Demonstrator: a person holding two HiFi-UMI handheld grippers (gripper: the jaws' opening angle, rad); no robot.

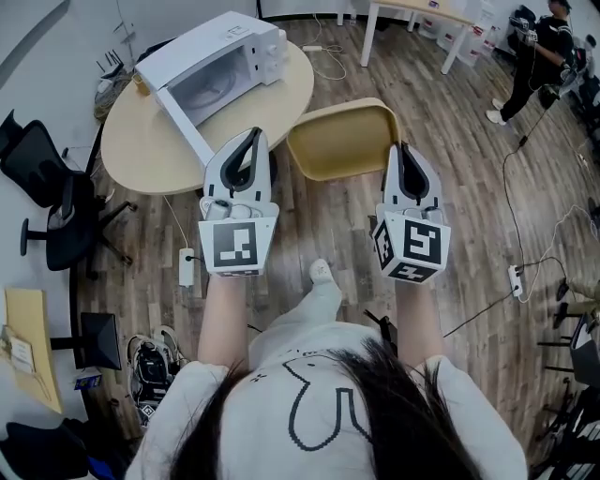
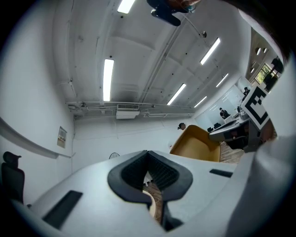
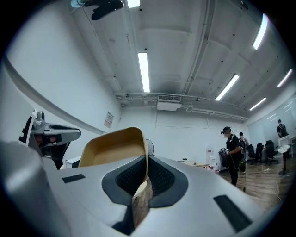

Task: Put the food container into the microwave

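Observation:
The food container [image 1: 342, 141] is a shallow tan tray held up in the air in front of me, just right of the round table [image 1: 131, 155]. My right gripper [image 1: 403, 148] is shut on the container's right rim; the right gripper view shows that rim [image 3: 111, 146] pinched between the jaws of the right gripper [image 3: 147, 159]. My left gripper [image 1: 253, 136] is shut and empty, its tip beside the container's left edge without holding it; from the left gripper [image 2: 148, 155] the container [image 2: 196, 143] shows off to the right. The white microwave [image 1: 220, 66] stands on the table with its door [image 1: 185, 127] swung open towards me.
A black office chair [image 1: 56, 202] stands left of the table. A power strip [image 1: 186, 267] and cables lie on the wood floor. Another person [image 1: 539, 61] stands far right near a white table [image 1: 412, 14]. Shoes [image 1: 150, 361] sit at lower left.

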